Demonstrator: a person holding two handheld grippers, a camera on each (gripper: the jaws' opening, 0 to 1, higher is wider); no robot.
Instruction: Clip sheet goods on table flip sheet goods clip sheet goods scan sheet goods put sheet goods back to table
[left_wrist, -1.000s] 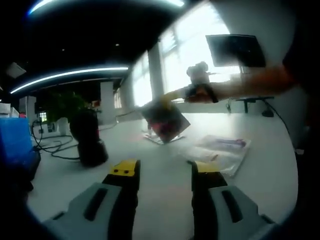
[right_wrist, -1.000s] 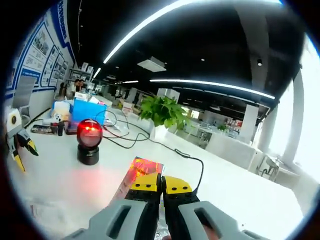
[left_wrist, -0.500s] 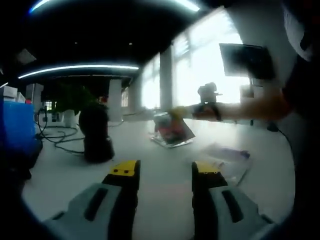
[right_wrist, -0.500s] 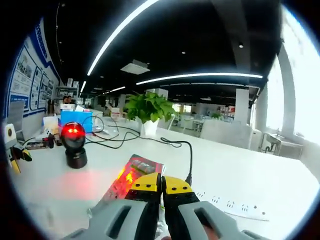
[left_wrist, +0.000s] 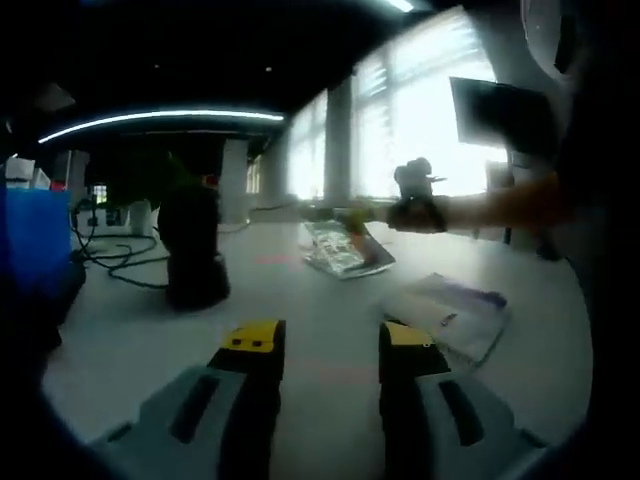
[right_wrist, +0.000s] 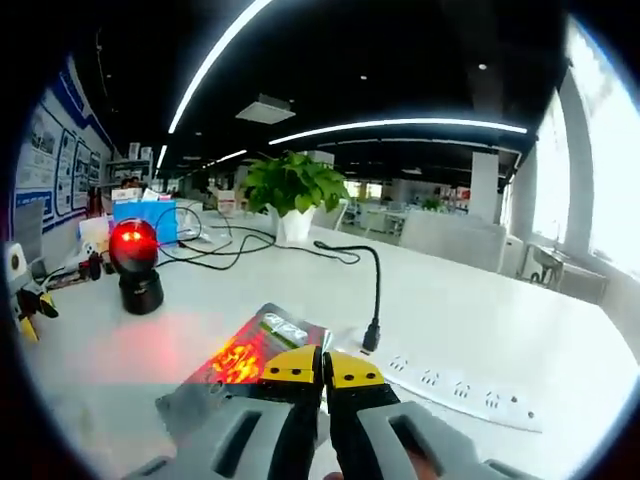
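Observation:
In the right gripper view my right gripper (right_wrist: 322, 366) is shut on a flat sheet-goods packet (right_wrist: 240, 362) that lies low over the white table (right_wrist: 470, 330), with red scanner light on its face. The black scanner (right_wrist: 135, 265) glows red at the left. In the left gripper view my left gripper (left_wrist: 326, 340) is open above the table with nothing between its jaws. Ahead of it I see the same packet (left_wrist: 345, 248) lying almost flat, held by the other gripper (left_wrist: 415, 200), and the dark scanner (left_wrist: 193, 255) at the left.
A second clear packet (left_wrist: 450, 310) lies on the table at the right. A white power strip (right_wrist: 460, 395) and black cable (right_wrist: 375, 290) lie past the held packet. A potted plant (right_wrist: 290, 190) and a blue box (right_wrist: 145, 215) stand at the back.
The held packet has come down from a tilted, raised pose to nearly flat near the table. Both views have shifted with the hands. The left gripper stays open.

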